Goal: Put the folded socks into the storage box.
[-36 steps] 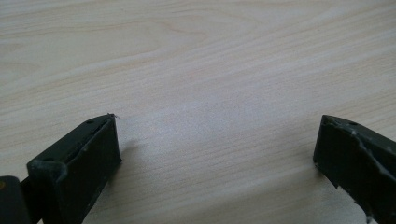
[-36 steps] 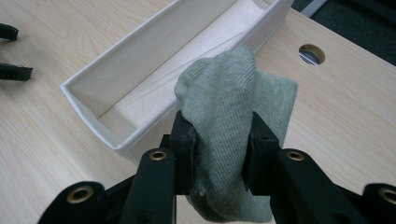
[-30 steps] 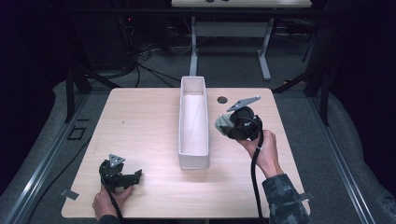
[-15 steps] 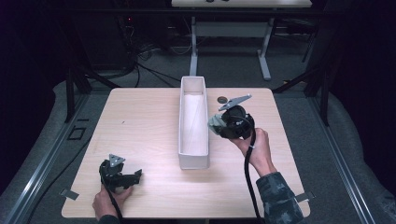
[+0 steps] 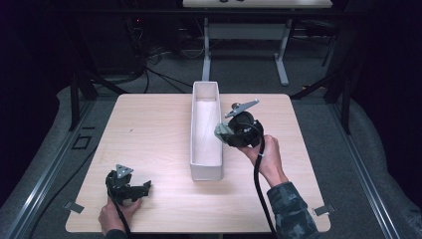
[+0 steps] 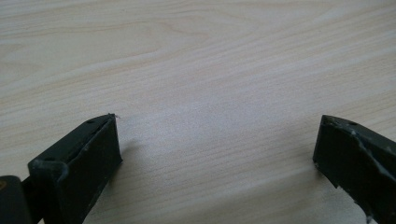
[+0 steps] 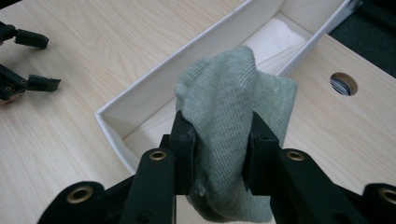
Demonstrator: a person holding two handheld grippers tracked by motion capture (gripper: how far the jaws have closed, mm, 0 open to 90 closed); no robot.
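- High view: a pale wooden tabletop (image 5: 149,129) carries a long, narrow white box (image 5: 205,167) that runs from near to far down its middle, open at the top.
- High view: the right claw (image 5: 222,132) is held by the person's right hand (image 5: 268,158) at the box's right wall, about halfway along it, and a bunched grey-green cloth (image 5: 222,131) sits at its tip, right at the wall's top edge.
- High view: the left claw (image 5: 145,186) lies low at the near left corner of the tabletop, well apart from the box, with the left hand (image 5: 115,213) behind it and its tips pointing right.
- High view: a dark floor and the legs of another table (image 5: 244,47) lie beyond the far edge.
- Left gripper view: the left claw (image 6: 217,149) stands wide, its two black jaws far apart with bare wood grain of the tabletop (image 6: 201,60) between them.
- Right gripper view: the right claw (image 7: 218,144) is closed narrowly on the grey-green cloth (image 7: 233,107), which bulges up above the jaws and hangs below them.
- Right gripper view: the cloth hangs over the open white box (image 7: 149,95), whose pale inside bottom shows beyond it.
- Right gripper view: a round hole (image 7: 343,83) sits in the tabletop to the right of the box, and the left claw (image 7: 46,63) shows at the far left edge, its jaws spread.
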